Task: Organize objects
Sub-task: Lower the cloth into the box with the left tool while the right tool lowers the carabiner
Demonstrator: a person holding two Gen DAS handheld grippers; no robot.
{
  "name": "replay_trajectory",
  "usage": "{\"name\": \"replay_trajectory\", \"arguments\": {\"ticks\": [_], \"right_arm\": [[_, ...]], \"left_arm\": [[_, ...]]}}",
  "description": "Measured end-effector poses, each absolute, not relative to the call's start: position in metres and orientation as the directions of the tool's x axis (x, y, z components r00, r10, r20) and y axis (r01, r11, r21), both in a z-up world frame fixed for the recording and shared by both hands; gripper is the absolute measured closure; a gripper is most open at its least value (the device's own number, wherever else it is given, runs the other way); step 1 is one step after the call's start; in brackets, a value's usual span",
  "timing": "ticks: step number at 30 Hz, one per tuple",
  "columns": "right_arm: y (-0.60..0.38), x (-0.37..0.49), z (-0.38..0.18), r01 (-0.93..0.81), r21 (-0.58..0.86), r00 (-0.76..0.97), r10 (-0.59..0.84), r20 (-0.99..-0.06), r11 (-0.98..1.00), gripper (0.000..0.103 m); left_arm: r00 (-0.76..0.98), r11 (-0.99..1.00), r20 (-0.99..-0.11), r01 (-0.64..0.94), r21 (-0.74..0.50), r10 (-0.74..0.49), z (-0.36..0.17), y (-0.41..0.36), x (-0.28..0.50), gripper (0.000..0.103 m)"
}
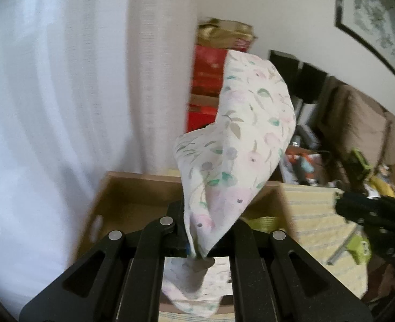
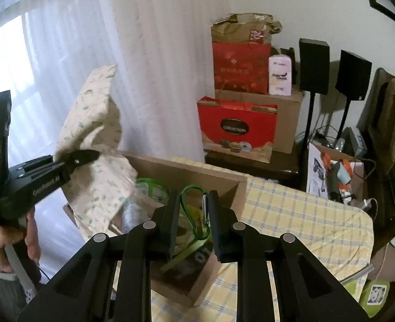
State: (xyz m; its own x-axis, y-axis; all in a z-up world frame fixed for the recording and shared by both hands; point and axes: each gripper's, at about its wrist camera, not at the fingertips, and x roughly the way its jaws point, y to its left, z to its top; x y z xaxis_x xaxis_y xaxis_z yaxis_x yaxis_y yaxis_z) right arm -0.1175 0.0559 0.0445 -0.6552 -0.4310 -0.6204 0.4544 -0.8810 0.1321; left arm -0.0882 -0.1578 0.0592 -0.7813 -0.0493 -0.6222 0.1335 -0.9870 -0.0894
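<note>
Nearest my left lens, the left gripper (image 1: 197,252) is clenched on a floral cloth (image 1: 235,139) above the open cardboard box (image 1: 133,187) on the checked worktop (image 2: 291,214). My right gripper (image 2: 192,214) grasps a green carabiner (image 2: 194,209). I judge both are bound for the box, so next comes lowering inside its walls. Only the right view shows the hand (image 2: 7,238) and the box's contents.

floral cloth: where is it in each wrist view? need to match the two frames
Left wrist: floral cloth fills the centre, rising from the left gripper, whose jaws pinch it.
Right wrist: at left, hanging from that gripper above the box's near-left corner.
Shared landmark: cardboard box on the checked cover.
</note>
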Motion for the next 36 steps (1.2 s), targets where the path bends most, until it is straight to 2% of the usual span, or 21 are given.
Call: {"name": "replay_trajectory", "arguments": {"ticks": [7, 14, 17, 24, 30, 33, 35, 36], "right_arm": [[0.042, -0.122, 0.039, 0.467, 0.136, -0.645, -0.442, -0.624, -0.874, 0.083], [0.038, -0.126, 0.034, 0.468, 0.148, -0.631, -0.447, -0.634, -0.871, 0.083], [0.036, -0.128, 0.033, 0.468, 0.146, -0.628, -0.444, -0.639, -0.872, 0.083], [0.038, -0.128, 0.032, 0.467, 0.147, -0.626, -0.443, -0.642, -0.872, 0.083], [0.036, -0.128, 0.030, 0.470, 0.152, -0.619, -0.447, -0.646, -0.870, 0.083], [0.034, -0.128, 0.029, 0.472, 0.154, -0.614, -0.448, -0.649, -0.868, 0.083], [0.034, -0.129, 0.028, 0.472, 0.156, -0.611, -0.449, -0.652, -0.868, 0.083], [0.034, -0.129, 0.027, 0.471, 0.156, -0.610, -0.448, -0.654, -0.868, 0.083]], "left_arm": [[-0.739, -0.958, -0.649, 0.282, -0.055, -0.180, 0.045, -0.211, -0.083, 0.097], [-0.676, -0.955, -0.709, 0.298, -0.010, -0.203, 0.017, -0.216, -0.088, 0.097], [-0.650, -0.946, -0.716, 0.321, 0.043, -0.253, 0.006, -0.217, -0.088, 0.097], [-0.591, -0.903, -0.732, 0.423, 0.077, -0.340, -0.013, -0.253, -0.085, 0.097], [-0.581, -0.925, -0.764, 0.376, 0.053, -0.280, -0.028, -0.246, -0.091, 0.097], [-0.579, -0.956, -0.792, 0.291, 0.020, -0.193, -0.038, -0.220, -0.098, 0.079], [-0.587, -0.961, -0.791, 0.276, 0.007, -0.174, -0.037, -0.209, -0.102, 0.050], [-0.605, -0.964, -0.780, 0.267, -0.006, -0.163, -0.034, -0.202, -0.102, 0.045]]}}
